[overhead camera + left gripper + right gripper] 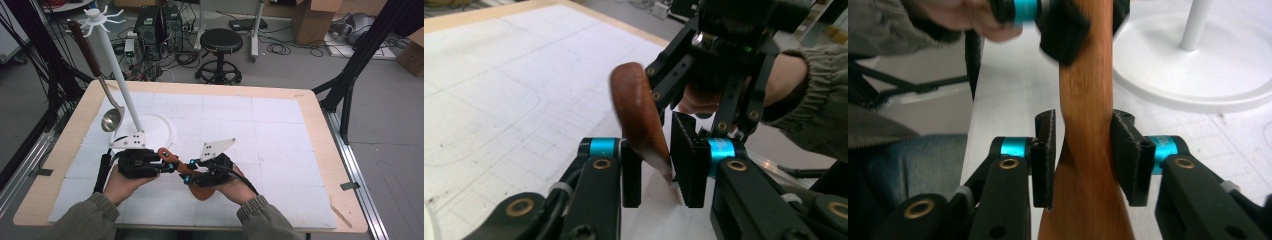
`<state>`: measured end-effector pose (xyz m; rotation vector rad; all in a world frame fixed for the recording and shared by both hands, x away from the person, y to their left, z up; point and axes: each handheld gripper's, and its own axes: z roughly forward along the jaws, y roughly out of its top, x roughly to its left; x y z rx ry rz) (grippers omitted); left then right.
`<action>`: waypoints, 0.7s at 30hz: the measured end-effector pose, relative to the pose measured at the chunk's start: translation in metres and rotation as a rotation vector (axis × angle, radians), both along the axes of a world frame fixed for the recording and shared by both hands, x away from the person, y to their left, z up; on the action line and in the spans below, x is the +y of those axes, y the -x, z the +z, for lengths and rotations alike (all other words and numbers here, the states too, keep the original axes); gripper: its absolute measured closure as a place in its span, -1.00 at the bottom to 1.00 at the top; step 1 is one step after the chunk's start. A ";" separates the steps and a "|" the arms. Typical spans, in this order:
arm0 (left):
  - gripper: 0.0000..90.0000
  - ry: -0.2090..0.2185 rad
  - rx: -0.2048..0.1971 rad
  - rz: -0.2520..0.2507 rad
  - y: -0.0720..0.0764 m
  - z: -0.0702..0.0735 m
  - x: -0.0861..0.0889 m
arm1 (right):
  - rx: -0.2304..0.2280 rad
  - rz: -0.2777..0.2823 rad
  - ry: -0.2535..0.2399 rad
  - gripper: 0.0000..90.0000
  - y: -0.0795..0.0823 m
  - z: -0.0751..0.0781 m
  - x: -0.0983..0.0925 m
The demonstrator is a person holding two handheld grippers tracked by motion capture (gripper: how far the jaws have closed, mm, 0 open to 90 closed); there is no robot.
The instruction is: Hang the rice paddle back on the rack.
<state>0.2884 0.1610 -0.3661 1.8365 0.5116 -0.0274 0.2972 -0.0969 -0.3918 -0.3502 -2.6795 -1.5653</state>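
Left gripper (656,172) jaws clenched on wooden spatula (636,117) handle tip; right gripper (1083,157) jaws grasp its neck, near table (310,125) edge. Risk: thin tip grip slips during handover; spatula drops, knocks hanging ladle (111,119)

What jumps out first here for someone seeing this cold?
The brown wooden spatula held between both grippers at the near middle of the table: the left gripper closes on its handle end, the right gripper clamps its neck. Next, the white rack leaning at the far left, with a metal ladle hanging from it.
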 end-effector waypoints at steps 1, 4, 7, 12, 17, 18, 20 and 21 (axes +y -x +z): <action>0.73 0.011 0.003 -0.005 0.000 0.001 0.000 | 0.006 0.007 0.008 0.39 0.000 0.000 -0.001; 0.82 0.044 0.001 -0.029 0.001 0.005 0.000 | 0.004 0.030 0.020 0.39 -0.001 -0.001 -0.002; 0.84 0.023 -0.028 -0.041 0.003 0.009 -0.001 | 0.021 0.036 0.014 0.42 -0.002 -0.001 -0.003; 0.82 0.025 -0.049 -0.067 0.005 0.015 -0.004 | 0.009 0.076 0.006 0.65 -0.004 -0.001 -0.003; 0.71 0.042 -0.042 -0.072 0.005 0.015 -0.005 | -0.002 0.109 -0.010 0.83 -0.002 0.000 -0.003; 0.71 0.044 -0.039 -0.079 0.004 0.015 -0.004 | 0.002 0.113 -0.014 0.84 -0.002 0.000 -0.003; 0.70 0.045 -0.040 -0.085 0.004 0.015 -0.004 | 0.008 0.124 -0.017 0.84 -0.002 0.000 -0.002; 0.70 0.049 -0.038 -0.086 0.004 0.015 -0.005 | 0.011 0.122 -0.020 0.85 -0.001 0.000 -0.001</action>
